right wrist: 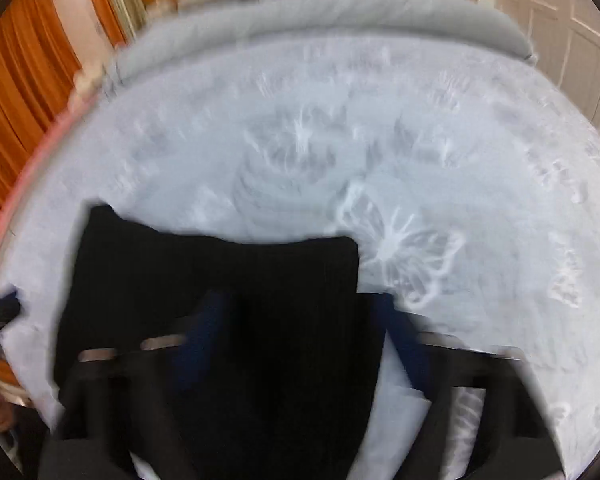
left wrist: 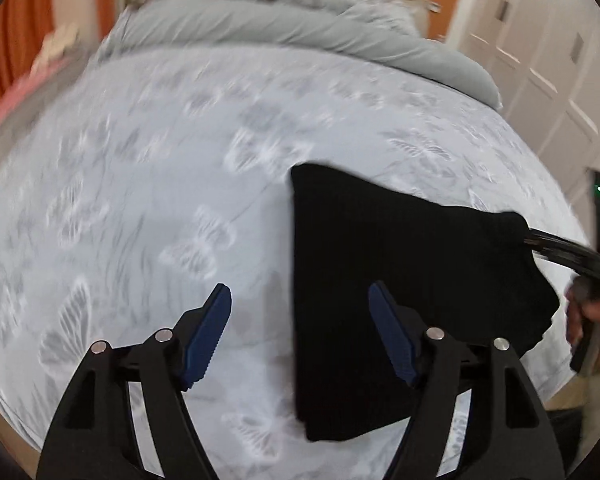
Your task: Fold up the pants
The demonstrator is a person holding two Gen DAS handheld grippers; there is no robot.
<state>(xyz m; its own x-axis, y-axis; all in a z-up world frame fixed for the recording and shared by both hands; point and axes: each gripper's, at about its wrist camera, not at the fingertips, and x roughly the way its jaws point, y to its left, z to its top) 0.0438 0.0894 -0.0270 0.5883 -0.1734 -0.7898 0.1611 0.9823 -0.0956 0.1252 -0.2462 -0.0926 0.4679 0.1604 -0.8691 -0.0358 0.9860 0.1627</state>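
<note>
Black fabric marks the pants (left wrist: 380, 280), which are laid on the bed (left wrist: 140, 200) as a compact, roughly rectangular bundle in the lower right of the left wrist view. The folding is judged to be far advanced: straight edges and a stacked thickness are shown, and only a final fold or tidying appears to remain.

The left claw (left wrist: 300, 336) is seen spread wide and empty at the bottom of its frame, one blue pad over the sheet and the other over the pants. In that view the right claw (left wrist: 540, 240) is seen at the right edge, touching a raised corner of the pants; its jaw gap is not resolved there.

In the right wrist view, heavily blurred, the pants (right wrist: 220, 280) fill the lower left, and the right claw (right wrist: 300, 320) appears spread over the fabric, though a grip cannot be confirmed.
</note>
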